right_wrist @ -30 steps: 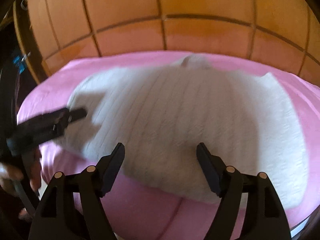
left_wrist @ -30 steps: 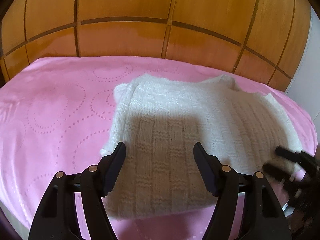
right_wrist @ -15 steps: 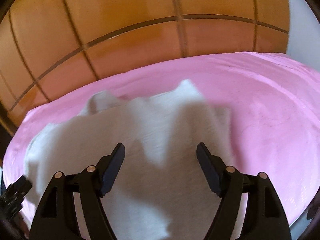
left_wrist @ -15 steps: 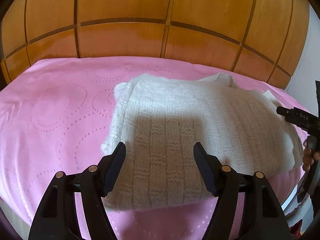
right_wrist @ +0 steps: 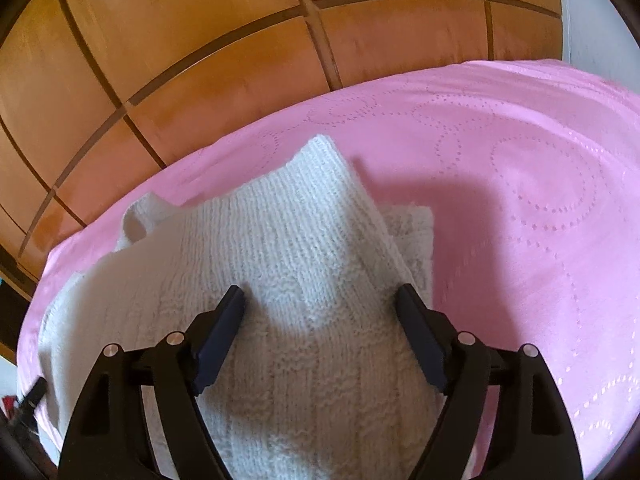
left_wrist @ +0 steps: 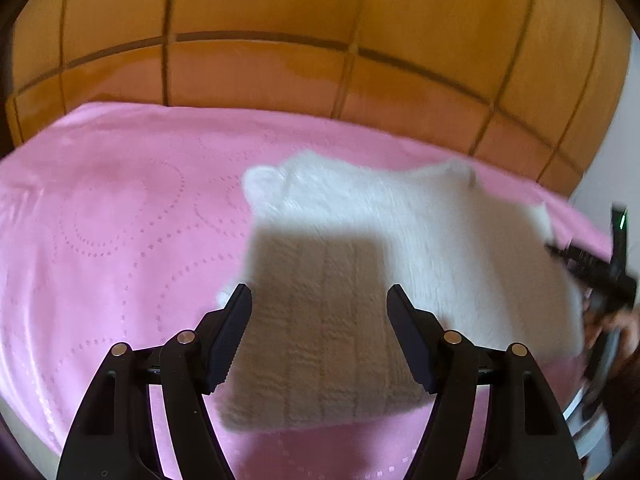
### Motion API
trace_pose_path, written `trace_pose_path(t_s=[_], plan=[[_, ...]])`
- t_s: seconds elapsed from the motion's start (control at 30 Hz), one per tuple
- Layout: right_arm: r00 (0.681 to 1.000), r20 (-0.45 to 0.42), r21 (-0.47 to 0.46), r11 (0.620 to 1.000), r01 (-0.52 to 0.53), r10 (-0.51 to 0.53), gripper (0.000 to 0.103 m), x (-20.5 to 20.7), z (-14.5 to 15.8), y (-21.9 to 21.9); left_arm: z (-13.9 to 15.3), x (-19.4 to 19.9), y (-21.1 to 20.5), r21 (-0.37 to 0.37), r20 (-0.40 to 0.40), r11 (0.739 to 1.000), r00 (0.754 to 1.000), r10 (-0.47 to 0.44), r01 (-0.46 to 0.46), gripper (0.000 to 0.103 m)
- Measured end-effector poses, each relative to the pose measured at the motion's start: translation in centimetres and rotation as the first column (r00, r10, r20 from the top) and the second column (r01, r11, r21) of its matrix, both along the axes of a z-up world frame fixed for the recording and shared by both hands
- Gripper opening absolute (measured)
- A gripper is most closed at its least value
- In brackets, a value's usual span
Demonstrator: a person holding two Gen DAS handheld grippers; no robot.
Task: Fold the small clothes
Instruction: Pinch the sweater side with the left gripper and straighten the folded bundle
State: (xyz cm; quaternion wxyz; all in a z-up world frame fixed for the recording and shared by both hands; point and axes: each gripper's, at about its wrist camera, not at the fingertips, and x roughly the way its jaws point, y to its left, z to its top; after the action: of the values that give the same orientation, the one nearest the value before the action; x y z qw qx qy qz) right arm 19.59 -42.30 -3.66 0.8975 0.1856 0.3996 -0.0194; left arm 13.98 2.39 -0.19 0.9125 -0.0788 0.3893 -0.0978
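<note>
A white knitted sweater (left_wrist: 380,248) lies folded on the pink bed cover (left_wrist: 100,220). My left gripper (left_wrist: 318,336) is open and empty, hovering over the sweater's near left part. My right gripper (right_wrist: 320,340) is open and empty over the sweater (right_wrist: 280,280), near its right end, where a folded part points away toward the headboard. The right gripper also shows at the right edge of the left wrist view (left_wrist: 592,276), beside the sweater's right edge.
A wooden panelled headboard (left_wrist: 320,60) runs behind the bed. The pink cover (right_wrist: 520,200) stretches to the right of the sweater. A white wall (right_wrist: 592,12) is at the far right. The bed's near edge lies just below both grippers.
My right gripper has swung to the sweater's right end and moved in lower over it. My left gripper has shifted slightly, staying open over the sweater's near left part.
</note>
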Motion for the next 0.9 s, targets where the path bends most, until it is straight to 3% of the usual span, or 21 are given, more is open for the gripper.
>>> trace_pose_path(t_s=[0.17, 0.3, 0.37, 0.47, 0.5, 0.53, 0.57, 0.67, 0.73, 0.77, 0.83, 0.9], plan=[[1.000, 0.013, -0.014, 1.000, 0.004, -0.004, 0.079, -0.2, -0.1, 0.3, 0.6, 2.2, 3.9, -0.109, -0.042, 0.991, 0.997, 0.072, -0.076, 0.069], [1.000, 0.017, -0.017, 1.000, 0.005, -0.005, 0.079, -0.2, -0.2, 0.3, 0.2, 5.4, 6.2, -0.211, -0.109, 0.974, 0.993, 0.053, -0.076, 0.069], [1.000, 0.019, -0.017, 1.000, 0.005, -0.005, 0.079, -0.2, -0.2, 0.3, 0.1, 6.3, 6.3, -0.244, -0.118, 0.968, 0.992, 0.036, -0.064, 0.061], [1.000, 0.021, -0.018, 1.000, 0.006, -0.005, 0.079, -0.2, -0.2, 0.3, -0.4, 8.0, 5.7, -0.259, -0.145, 0.965, 0.989, -0.002, -0.036, 0.057], [1.000, 0.022, -0.019, 1.000, 0.006, -0.005, 0.079, -0.2, -0.3, 0.4, -0.7, 8.5, 5.4, -0.261, -0.160, 0.965, 0.987, -0.010, -0.033, 0.051], [1.000, 0.023, -0.019, 1.000, 0.006, -0.006, 0.079, -0.2, -0.3, 0.4, -1.1, 9.0, 5.0, -0.268, -0.180, 0.963, 0.983, -0.031, -0.019, 0.037], [1.000, 0.025, -0.019, 1.000, 0.007, -0.006, 0.079, -0.3, -0.3, 0.4, -1.3, 9.2, 4.6, -0.266, -0.187, 0.964, 0.981, -0.042, -0.010, 0.022], [1.000, 0.030, -0.020, 1.000, 0.007, -0.007, 0.079, -0.3, -0.3, 0.4, -0.2, 9.1, 3.9, -0.242, -0.123, 0.970, 0.992, -0.041, 0.010, 0.006], [0.999, 0.034, -0.020, 1.000, 0.009, -0.008, 0.079, -0.4, -0.4, 0.5, 0.6, 8.9, 3.5, -0.200, -0.083, 0.980, 0.996, -0.010, -0.007, 0.004], [0.999, 0.034, -0.022, 1.000, 0.008, -0.007, 0.080, -0.3, -0.4, 0.5, 0.2, 9.0, 3.4, -0.167, -0.095, 0.986, 0.995, 0.012, -0.027, 0.004], [0.999, 0.033, -0.027, 1.000, 0.007, -0.006, 0.080, -0.3, -0.4, 0.5, -1.7, 9.6, 2.4, -0.032, -0.128, 0.998, 0.991, 0.042, -0.046, 0.004], [1.000, 0.028, -0.029, 1.000, 0.004, -0.003, 0.080, -0.3, -0.3, 0.5, -3.4, 9.9, 1.9, 0.010, -0.157, 0.999, 0.987, 0.042, -0.041, 0.004]])
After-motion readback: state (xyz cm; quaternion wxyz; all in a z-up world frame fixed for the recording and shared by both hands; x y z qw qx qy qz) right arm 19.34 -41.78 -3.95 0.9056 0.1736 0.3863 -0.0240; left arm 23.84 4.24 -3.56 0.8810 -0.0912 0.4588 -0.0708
